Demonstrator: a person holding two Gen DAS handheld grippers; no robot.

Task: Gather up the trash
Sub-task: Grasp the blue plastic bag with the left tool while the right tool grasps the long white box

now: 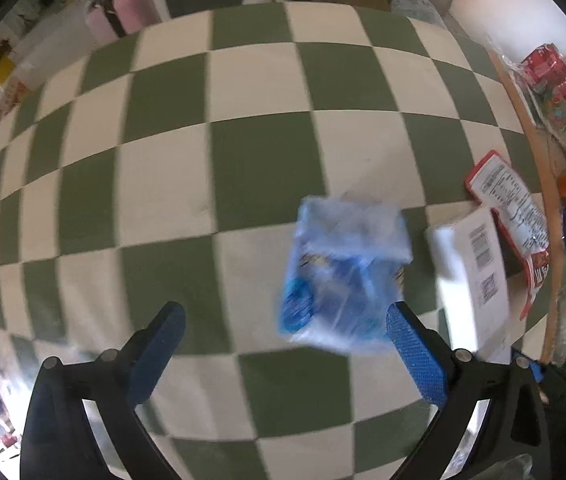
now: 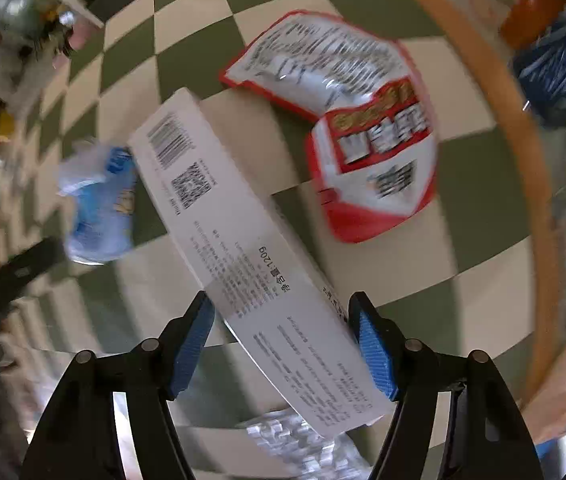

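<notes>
A crumpled blue plastic wrapper [image 1: 345, 272] lies on the green-and-cream checkered tablecloth [image 1: 243, 152], just ahead of my left gripper [image 1: 283, 328], which is open and empty; its right fingertip is at the wrapper's near edge. The wrapper also shows in the right wrist view [image 2: 101, 204]. A long white box [image 2: 251, 248] with barcodes lies slanted between the fingers of my right gripper [image 2: 281, 312]; the jaws stand on both sides of it, and I cannot tell whether they press it. The box also shows in the left wrist view [image 1: 473, 276]. A red-and-white snack bag [image 2: 347, 120] lies beyond the box.
The round table's wooden rim [image 2: 523, 128] curves along the right. Past it are a blue packet [image 2: 559, 68], an orange item [image 2: 531, 12] and red packages [image 1: 551, 68]. A crinkled silver foil piece [image 2: 303, 444] lies under the box's near end.
</notes>
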